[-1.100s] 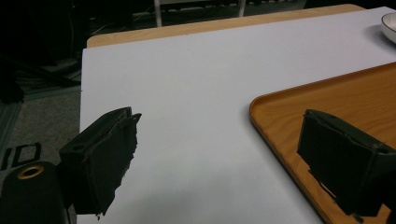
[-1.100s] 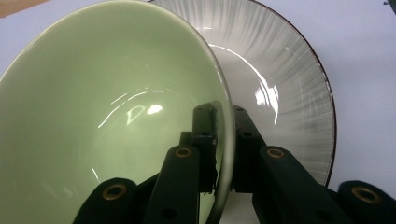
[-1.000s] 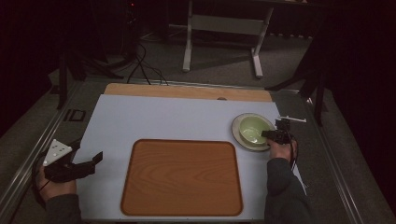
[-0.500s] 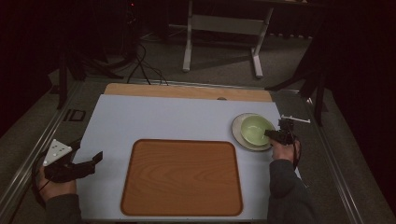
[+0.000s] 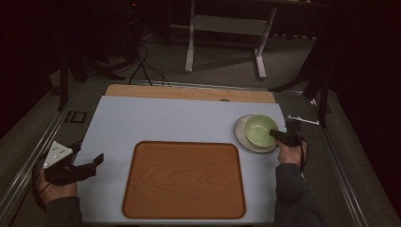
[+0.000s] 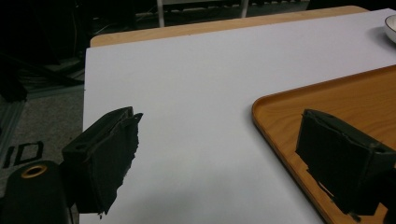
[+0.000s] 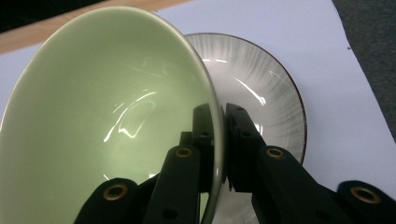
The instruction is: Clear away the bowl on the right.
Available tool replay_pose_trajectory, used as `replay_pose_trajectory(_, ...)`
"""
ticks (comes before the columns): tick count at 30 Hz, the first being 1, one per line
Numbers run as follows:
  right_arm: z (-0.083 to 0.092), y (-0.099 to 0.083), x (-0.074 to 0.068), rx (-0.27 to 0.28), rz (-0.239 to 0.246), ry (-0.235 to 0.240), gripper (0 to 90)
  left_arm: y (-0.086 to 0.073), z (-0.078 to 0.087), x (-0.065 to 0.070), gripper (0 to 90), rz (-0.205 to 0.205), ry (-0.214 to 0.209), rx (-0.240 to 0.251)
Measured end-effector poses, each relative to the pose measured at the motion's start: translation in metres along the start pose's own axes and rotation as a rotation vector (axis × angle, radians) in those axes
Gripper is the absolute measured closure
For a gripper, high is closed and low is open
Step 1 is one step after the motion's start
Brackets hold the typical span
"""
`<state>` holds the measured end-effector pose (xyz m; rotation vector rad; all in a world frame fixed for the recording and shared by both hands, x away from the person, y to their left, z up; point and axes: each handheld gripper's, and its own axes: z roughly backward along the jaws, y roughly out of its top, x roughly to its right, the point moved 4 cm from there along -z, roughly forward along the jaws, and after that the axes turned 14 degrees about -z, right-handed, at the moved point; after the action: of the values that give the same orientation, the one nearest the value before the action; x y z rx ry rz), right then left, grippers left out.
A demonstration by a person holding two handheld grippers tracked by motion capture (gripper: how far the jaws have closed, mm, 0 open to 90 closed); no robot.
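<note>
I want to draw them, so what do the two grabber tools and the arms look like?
Both are black. The left gripper carries a grey three-cornered plate with dark dots and flat, blocky jaws. The right gripper has slim jaws with brass-ringed holes. A dark cable loops by each hand; both sleeves are dark grey.

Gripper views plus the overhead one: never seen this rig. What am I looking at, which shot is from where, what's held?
No robot here: a person holds a two-jaw set of tongs in each hand. The high view looks down on the table from above the person's side. Each of the other two views comes from a camera riding on one set of tongs. On the white surface lie an empty wooden tray and a pale plate with a green bowl on it. The right tongs are shut on the bowl's rim, one jaw inside and one outside. The left tongs are open, holding nothing, near the tray's left edge.
</note>
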<state>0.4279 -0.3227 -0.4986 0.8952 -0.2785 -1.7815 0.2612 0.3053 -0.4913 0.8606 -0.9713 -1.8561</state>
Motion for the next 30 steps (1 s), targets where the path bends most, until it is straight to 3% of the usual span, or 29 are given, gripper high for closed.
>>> replay_pose_trajectory(3,0.007,0.001,-0.001,0.001,-0.011,0.027,83.4,0.0,0.0,0.0,12.5,0.0,0.0,-0.001)
replay_pose_trajectory(20,0.048,-0.012,-0.029,0.037,0.112,0.106,83.4,0.0,0.001,0.0,12.5,0.002,0.003,0.001)
replay_pose_trajectory(30,0.057,-0.029,-0.039,0.037,0.131,0.161,83.4,0.0,0.001,0.0,12.5,0.001,0.003,0.003)
